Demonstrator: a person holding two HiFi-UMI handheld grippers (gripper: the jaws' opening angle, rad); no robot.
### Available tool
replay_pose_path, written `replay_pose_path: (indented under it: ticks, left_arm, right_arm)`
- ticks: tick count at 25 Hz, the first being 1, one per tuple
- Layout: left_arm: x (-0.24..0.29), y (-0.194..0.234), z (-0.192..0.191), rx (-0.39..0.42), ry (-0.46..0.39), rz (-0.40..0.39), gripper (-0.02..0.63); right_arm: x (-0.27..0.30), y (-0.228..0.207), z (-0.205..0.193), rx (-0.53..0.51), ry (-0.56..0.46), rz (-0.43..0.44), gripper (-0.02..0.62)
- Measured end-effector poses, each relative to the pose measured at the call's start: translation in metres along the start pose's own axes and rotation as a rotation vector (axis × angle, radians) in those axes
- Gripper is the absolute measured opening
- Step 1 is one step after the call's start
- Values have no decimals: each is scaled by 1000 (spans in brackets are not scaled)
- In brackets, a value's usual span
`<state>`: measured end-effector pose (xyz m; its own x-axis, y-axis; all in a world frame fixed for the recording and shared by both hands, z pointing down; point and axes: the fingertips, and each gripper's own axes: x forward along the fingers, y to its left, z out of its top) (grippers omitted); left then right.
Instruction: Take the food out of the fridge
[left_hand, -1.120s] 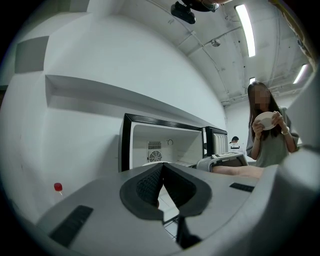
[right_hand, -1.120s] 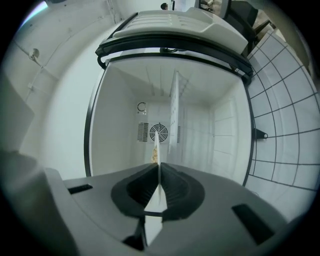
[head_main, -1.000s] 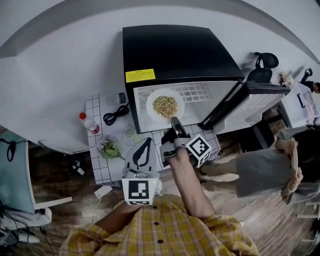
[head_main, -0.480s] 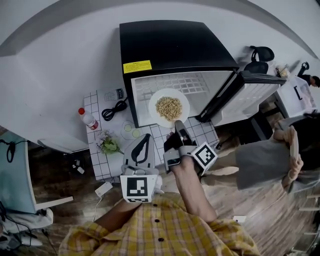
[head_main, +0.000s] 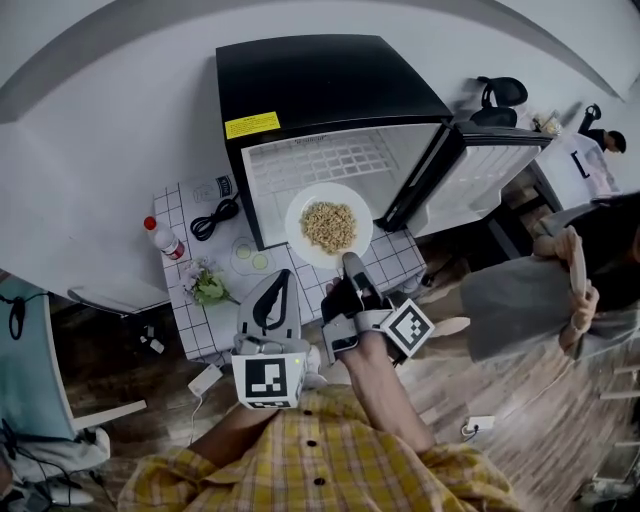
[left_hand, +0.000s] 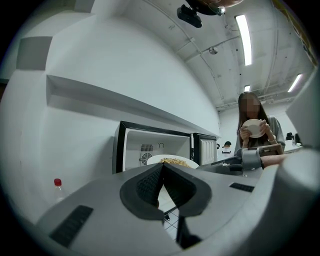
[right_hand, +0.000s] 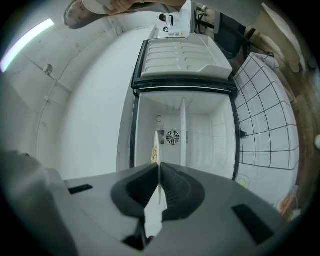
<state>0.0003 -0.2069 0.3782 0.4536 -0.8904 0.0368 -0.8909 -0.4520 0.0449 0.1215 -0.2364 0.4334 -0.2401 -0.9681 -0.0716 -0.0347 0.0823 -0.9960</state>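
Observation:
A white plate of pale food (head_main: 328, 226) hangs in front of the open black fridge (head_main: 330, 85), over the tiled table's edge. My right gripper (head_main: 350, 262) is shut on the plate's near rim. In the right gripper view the plate (right_hand: 157, 147) shows edge-on between the pads of the right gripper (right_hand: 159, 167), with the empty white fridge interior (right_hand: 200, 135) behind it. My left gripper (head_main: 283, 280) hovers left of the plate, shut and holding nothing. In the left gripper view the left gripper (left_hand: 162, 167) has its jaws together, with the plate (left_hand: 172, 161) beyond them.
The fridge door (head_main: 470, 175) swings open to the right. The tiled table (head_main: 200, 320) holds a red-capped bottle (head_main: 158, 238), a black cable (head_main: 212, 220) and a small plant (head_main: 208, 287). A person (head_main: 530, 300) holding a bowl stands at the right.
The plate has come out of the fridge toward me, pulled back by my right gripper. My left gripper has drifted a little alongside it, still shut.

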Motion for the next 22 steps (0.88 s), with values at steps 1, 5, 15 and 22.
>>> replay_pose_path:
  ticks: [1,5,15,22]
  left_arm:
    - [-2,-2,0,-3,2,-2,8]
    - [-8,-8,-2,-10,9,-9,8]
    - [-22,-15,3,-10,-8,-7,8]
    - [-34,-19,5,-16,-17,0,8]
  right_arm:
    - [-4,1,-1,-2,0,1,19]
    - [-18,3,-3,-1,-4,6,20]
    - [-42,13,-6,-9,-1,17,18]
    - [-59,17,-15,6,13,14,20]
